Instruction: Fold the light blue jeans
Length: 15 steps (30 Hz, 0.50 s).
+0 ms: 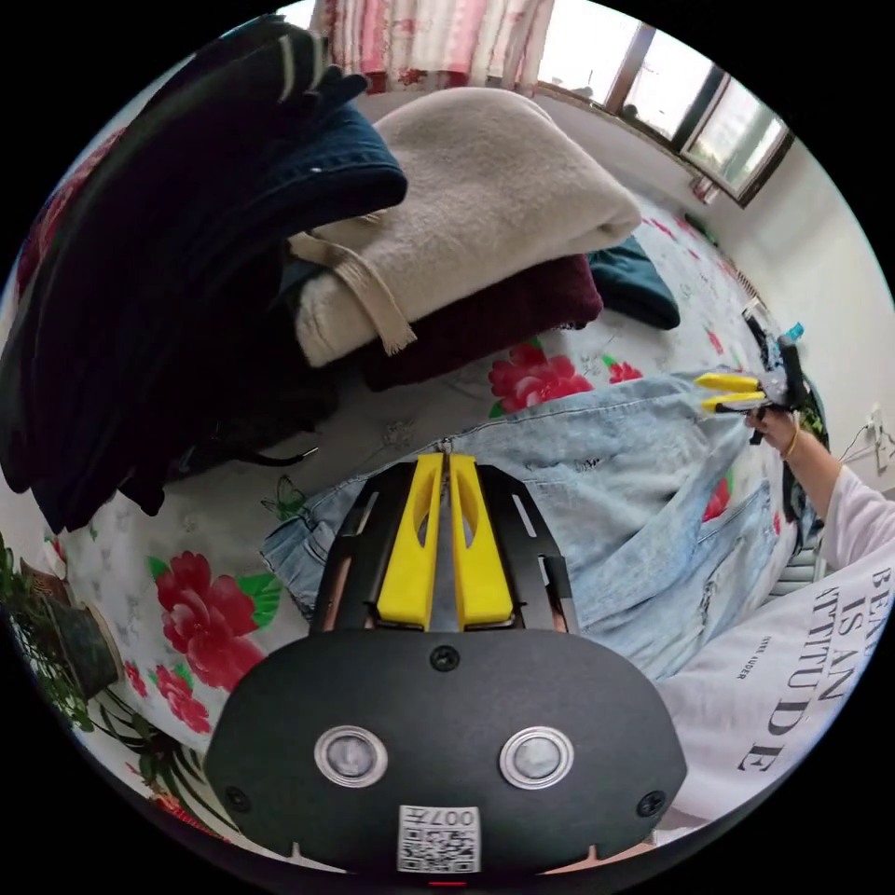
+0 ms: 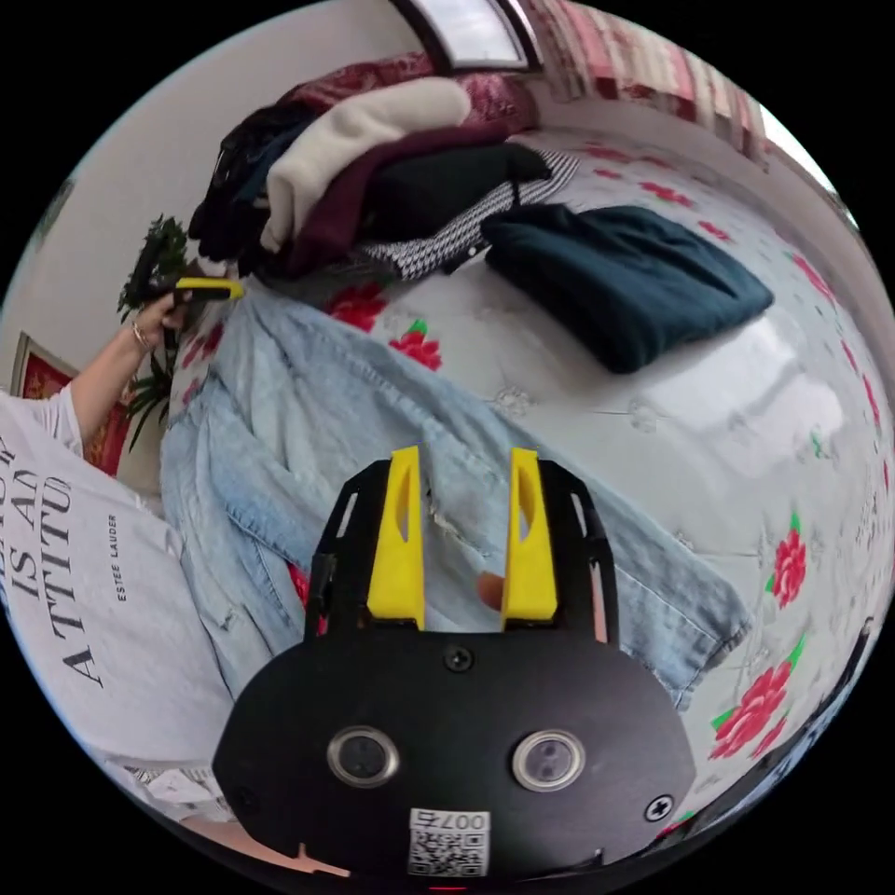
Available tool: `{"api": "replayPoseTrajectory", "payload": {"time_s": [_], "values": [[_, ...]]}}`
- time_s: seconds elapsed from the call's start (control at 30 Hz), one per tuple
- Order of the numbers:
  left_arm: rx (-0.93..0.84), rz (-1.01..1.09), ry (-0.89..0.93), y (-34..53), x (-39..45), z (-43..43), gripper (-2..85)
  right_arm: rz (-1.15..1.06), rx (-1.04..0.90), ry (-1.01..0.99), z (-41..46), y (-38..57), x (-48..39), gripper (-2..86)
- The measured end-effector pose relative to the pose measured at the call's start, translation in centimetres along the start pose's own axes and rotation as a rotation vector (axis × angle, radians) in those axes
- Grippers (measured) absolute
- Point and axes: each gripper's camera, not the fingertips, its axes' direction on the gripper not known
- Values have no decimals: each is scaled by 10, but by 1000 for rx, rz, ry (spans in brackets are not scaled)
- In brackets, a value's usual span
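The light blue jeans [image 1: 606,485] lie spread out on a bed sheet with red flowers [image 1: 200,615], in the middle of the left gripper view. The left gripper [image 1: 446,461] sits low in the middle of that view, and its yellow jaws are pressed together on the edge of the jeans. In the right gripper view, the right gripper [image 2: 463,475] is low in the middle with its jaws wide apart over the cloth, holding nothing. The jeans look thick and a bit heavy, but soft and floppy, so they should bend easily. A good place to grab looks like the edge or the waist. A pile of folded clothes [image 1: 447,205] sits in the upper left.
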Motion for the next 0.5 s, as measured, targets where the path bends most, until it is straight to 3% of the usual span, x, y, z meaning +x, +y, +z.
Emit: {"api": "replayPoseTrajectory", "payload": {"time_s": [0.1, 0.27, 0.37, 0.5], "values": [[10, -92, 93, -1, -19, -4, -9, 43, 26, 102, 2, -1, 6, 10], [25, -153, 178, -9, -39, -15, -8, 74, 130, 57, -38, -9, 19, 0], [41, -294, 254, -16, -63, -7, -7, 164, 212, -29, -60, -22, 41, -1], [23, -533, 172, -22, -75, 42, 6, 332, 180, -50, -33, -53, 63, 1]]}}
